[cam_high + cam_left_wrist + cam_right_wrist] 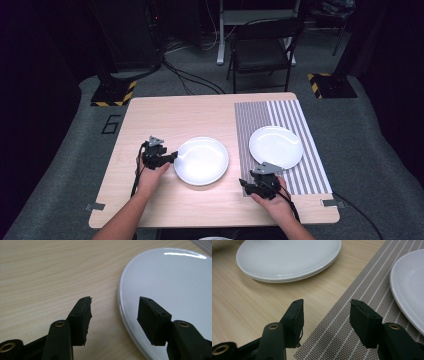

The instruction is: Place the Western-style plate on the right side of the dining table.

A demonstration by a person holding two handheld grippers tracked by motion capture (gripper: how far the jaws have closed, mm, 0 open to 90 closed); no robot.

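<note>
Left gripper [113,312]: jaws apart, empty, astride the near plate's [175,295] rim.
Right gripper [325,312]: jaws apart, empty, over the mat [352,322] edge; far plate [409,287] beside it.
Risk: glazed rim may slip from a shallow pinch.

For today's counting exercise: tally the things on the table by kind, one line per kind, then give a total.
White plates: 2, one on the bare wood, one on the mat
Striped placemat: 1
Handheld grippers: 2, left gripper, right gripper
Total: 5
</note>
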